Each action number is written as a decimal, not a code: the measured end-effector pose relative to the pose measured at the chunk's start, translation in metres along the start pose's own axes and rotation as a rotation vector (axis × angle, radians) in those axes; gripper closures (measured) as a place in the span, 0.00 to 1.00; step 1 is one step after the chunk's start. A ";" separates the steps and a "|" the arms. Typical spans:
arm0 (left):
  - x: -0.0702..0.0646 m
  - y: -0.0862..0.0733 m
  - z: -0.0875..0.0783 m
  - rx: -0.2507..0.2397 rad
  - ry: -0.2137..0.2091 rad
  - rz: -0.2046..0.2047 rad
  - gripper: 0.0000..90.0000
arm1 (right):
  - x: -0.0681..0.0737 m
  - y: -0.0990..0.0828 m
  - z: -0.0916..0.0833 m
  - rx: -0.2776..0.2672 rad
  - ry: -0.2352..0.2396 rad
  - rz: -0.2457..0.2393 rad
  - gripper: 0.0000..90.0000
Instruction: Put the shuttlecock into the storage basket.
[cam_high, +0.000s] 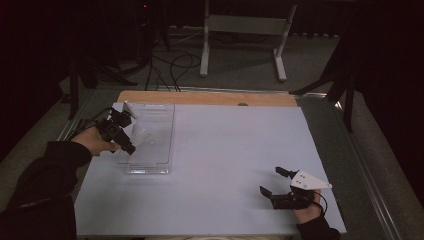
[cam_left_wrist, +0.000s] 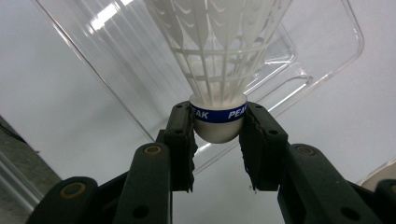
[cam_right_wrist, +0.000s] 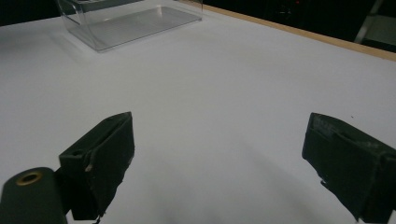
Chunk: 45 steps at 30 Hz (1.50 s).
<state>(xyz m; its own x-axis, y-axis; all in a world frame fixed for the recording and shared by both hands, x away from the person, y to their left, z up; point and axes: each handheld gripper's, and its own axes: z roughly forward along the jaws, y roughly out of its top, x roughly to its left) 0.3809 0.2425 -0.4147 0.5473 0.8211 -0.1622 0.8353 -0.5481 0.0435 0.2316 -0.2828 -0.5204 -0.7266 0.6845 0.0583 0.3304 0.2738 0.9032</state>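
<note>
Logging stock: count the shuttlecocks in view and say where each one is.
1. The white shuttlecock is clamped by its cork base in the left gripper, over the clear plastic tray.

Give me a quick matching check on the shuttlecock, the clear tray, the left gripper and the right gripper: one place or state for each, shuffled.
Things:
1. shuttlecock
2. clear tray
3. left gripper
4. right gripper

Places or states:
A. jaws wide apart, nothing between them, near the table's front right corner
B. lying on the white table at its left side
C. clamped by its rounded base, skirt pointing away over the tray
D. jaws shut on a white base with a blue band

Pairs: 1-C, 2-B, 3-D, 4-A
</note>
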 end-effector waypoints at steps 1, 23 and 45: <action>0.002 0.000 0.005 0.010 -0.002 -0.012 0.73 | 0.000 0.000 0.000 0.001 -0.001 0.002 0.11; 0.004 0.006 0.025 0.108 0.043 -0.043 0.73 | -0.001 0.000 -0.001 0.001 0.004 0.002 0.11; -0.001 0.010 0.008 0.056 0.041 -0.031 0.51 | -0.001 0.000 -0.001 -0.002 0.003 0.001 0.11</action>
<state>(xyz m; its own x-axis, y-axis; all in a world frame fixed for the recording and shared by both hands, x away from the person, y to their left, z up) 0.3878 0.2348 -0.4219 0.5243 0.8428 -0.1216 0.8479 -0.5299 -0.0168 0.2317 -0.2842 -0.5199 -0.7280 0.6830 0.0600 0.3296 0.2718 0.9041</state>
